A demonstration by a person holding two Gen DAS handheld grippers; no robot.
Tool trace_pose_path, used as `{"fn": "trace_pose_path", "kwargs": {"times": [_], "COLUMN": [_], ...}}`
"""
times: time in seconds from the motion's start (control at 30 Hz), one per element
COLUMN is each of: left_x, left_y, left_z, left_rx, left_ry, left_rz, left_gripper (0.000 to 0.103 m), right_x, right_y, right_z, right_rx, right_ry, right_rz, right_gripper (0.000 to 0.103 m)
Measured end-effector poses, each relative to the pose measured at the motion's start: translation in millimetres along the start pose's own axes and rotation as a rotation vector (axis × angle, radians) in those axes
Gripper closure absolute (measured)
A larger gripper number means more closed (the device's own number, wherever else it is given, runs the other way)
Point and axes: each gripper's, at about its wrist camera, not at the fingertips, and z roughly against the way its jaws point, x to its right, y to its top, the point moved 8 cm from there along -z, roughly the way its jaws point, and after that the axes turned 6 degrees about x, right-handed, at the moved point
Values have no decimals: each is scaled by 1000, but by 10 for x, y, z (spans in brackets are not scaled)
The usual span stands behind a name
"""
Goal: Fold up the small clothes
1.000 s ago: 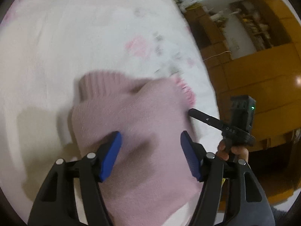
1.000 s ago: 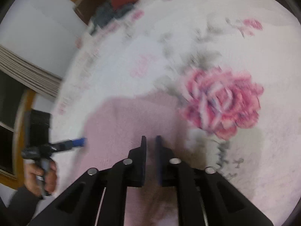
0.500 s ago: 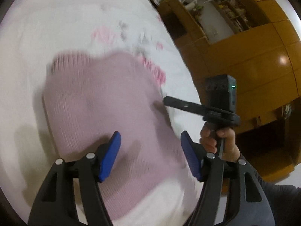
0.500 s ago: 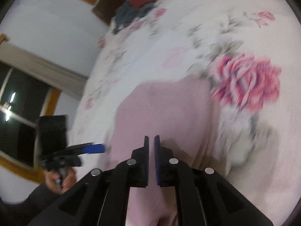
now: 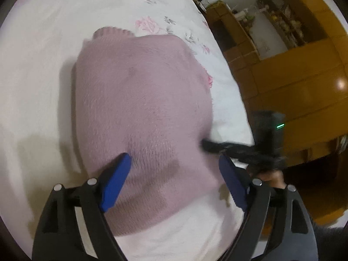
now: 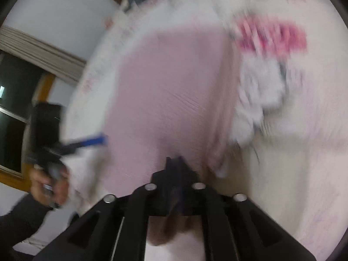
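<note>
Left gripper [image 5: 174, 174] stands spread wide, blue pads hovering over the near end of the pink knit garment [image 5: 141, 108]; whether the pads touch the fabric cannot be told, and nothing is gripped. Right gripper [image 6: 175, 159] has its jaws closed together, tips at the garment's near edge; the blur hides whether fabric is pinched between them.

The garment lies flat on the floral bedsheet [image 5: 43, 65], directly ahead of the left gripper. Its long axis runs away from the pads, ribbed hem [image 5: 113, 31] at the far end. In the left view the right gripper comes in from the right side, its tips at the garment's right edge.

Judgement: the left gripper is centred over the piece; the right one sits at the edge, better placed to lift a fold.
</note>
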Motion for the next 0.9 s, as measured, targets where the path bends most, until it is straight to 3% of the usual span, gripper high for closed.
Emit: {"fn": "trace_pose_path", "kwargs": {"times": [0.07,0.1,0.13,0.17,0.2,0.33,0.57,0.73,0.9], "left_x": [40,46,10,-65,-171,-691,-915,-963,-984], "left_y": [-16,-10,-30,-54,-87,-300,-341,-309,-291], "left_z": [168,272,433,515,585,767,688,529,326], "left_rx": [23,53,88,101,103,75,46,45,33], "left_ry": [-61,-104,-127,-110,-79,8,-44,-40,-95], "left_rz": [81,101,115,121,129,224,272,256,281], "left_gripper": [13,7,3,3,3,3,3,3,3], "right_x": [-38,-68,-88,-59,-4,364,729,713,560], "right_y": [51,91,173,248,320,518,609,723,801], "right_z": [125,215,364,493,591,661,436,221,-37], "right_rx": [22,45,95,140,172,161,90,72,33], "right_ry": [43,75,115,122,119,174,222,241,225], "right_rz": [-45,-58,-78,-100,-123,-268,-380,-382,-350], "right_gripper": [95,68,32,21,17,17,17,17,17]}}
